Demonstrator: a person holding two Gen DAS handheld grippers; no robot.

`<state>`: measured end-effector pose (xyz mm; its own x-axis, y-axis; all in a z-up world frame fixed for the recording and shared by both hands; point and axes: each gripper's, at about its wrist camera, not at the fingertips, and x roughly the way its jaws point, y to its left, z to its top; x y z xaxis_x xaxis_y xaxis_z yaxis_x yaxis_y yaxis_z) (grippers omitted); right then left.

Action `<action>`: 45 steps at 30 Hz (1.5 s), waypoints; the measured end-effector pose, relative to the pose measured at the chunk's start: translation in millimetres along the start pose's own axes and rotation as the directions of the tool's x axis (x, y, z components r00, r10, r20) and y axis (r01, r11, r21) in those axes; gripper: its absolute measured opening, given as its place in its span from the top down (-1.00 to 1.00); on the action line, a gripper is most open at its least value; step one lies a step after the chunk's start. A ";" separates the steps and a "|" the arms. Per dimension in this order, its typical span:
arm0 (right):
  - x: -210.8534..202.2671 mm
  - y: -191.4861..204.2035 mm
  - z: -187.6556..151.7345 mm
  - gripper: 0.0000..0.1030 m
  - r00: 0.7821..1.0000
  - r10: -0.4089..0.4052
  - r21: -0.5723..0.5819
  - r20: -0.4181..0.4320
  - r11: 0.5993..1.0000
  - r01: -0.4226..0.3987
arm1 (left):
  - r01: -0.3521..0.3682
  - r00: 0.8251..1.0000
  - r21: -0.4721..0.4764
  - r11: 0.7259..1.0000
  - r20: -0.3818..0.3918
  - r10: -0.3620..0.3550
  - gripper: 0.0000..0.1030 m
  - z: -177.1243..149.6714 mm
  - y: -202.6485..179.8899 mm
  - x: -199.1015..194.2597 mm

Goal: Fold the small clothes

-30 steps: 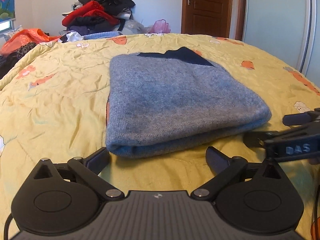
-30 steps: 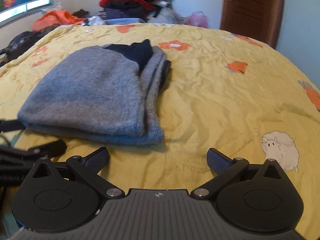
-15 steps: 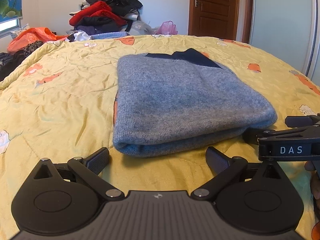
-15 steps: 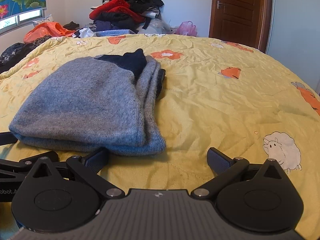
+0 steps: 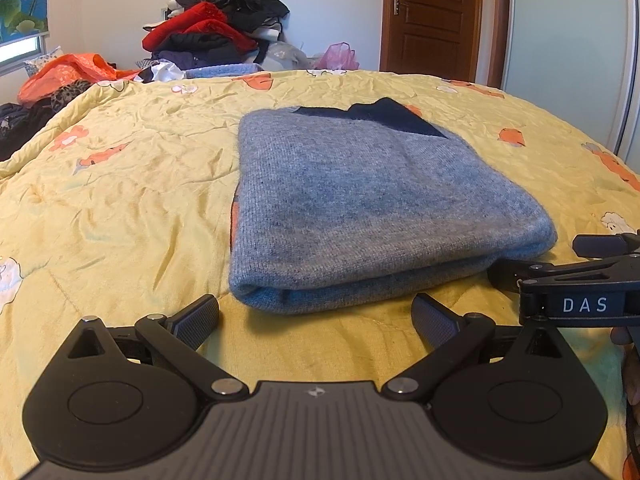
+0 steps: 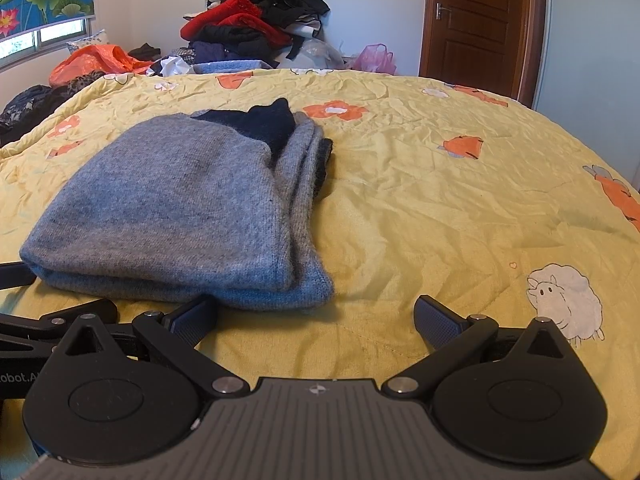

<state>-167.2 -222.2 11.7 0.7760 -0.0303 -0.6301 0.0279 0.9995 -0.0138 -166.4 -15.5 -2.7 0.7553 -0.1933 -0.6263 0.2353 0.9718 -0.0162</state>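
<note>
Both pairs of jaws stand wide and hold nothing. The left gripper sits low over the bedspread, its fingertips just short of the near folded edge of the grey sweater; the right gripper is beside it, its left finger touching or nearly touching the sweater's near right corner. The sweater lies folded into a thick rectangle in the middle of the bed, a dark blue part showing at its far end. It looks like a soft, fuzzy knit: light, limp and not slippery, likely to sag and slide open if lifted by one layer only. A sound hold would probably be on the rolled near edge, pinching all the layers at both corners, or on the loose stacked edges along the right side. Nothing lies on the bedspread near the sweater; the two grippers crowd each other at the corner, which seems the only hindrance. A pile of clothes sits well apart beyond the bed, with a wooden door behind.
</note>
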 end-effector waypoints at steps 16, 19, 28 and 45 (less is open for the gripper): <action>-6.1 -0.7 -1.9 -0.99 1.000 0.031 -0.026 -0.003 0.999 -0.031 | 0.003 1.000 -0.005 1.000 0.001 -0.003 -1.00 0.3 1.1 0.6; -5.3 0.0 -1.6 -0.99 1.000 0.027 -0.026 -0.003 0.999 -0.027 | 0.005 1.000 -0.007 1.000 0.002 -0.005 -1.00 0.5 1.3 0.6; -5.5 0.1 -1.6 -0.99 1.000 0.028 -0.026 -0.002 0.999 -0.028 | 0.007 1.000 -0.008 1.000 0.002 -0.007 -1.00 0.6 1.4 0.7; -5.8 0.1 -1.9 -0.99 1.000 0.027 -0.026 -0.002 0.999 -0.027 | 0.003 1.000 -0.001 1.000 -0.002 -0.003 -1.00 1.3 -0.4 1.2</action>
<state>-172.9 -221.9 13.9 0.7754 -0.0030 -0.6314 -0.0099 0.9998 -0.0169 -164.9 -16.3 -2.5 0.7534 -0.1962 -0.6277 0.2373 0.9713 -0.0188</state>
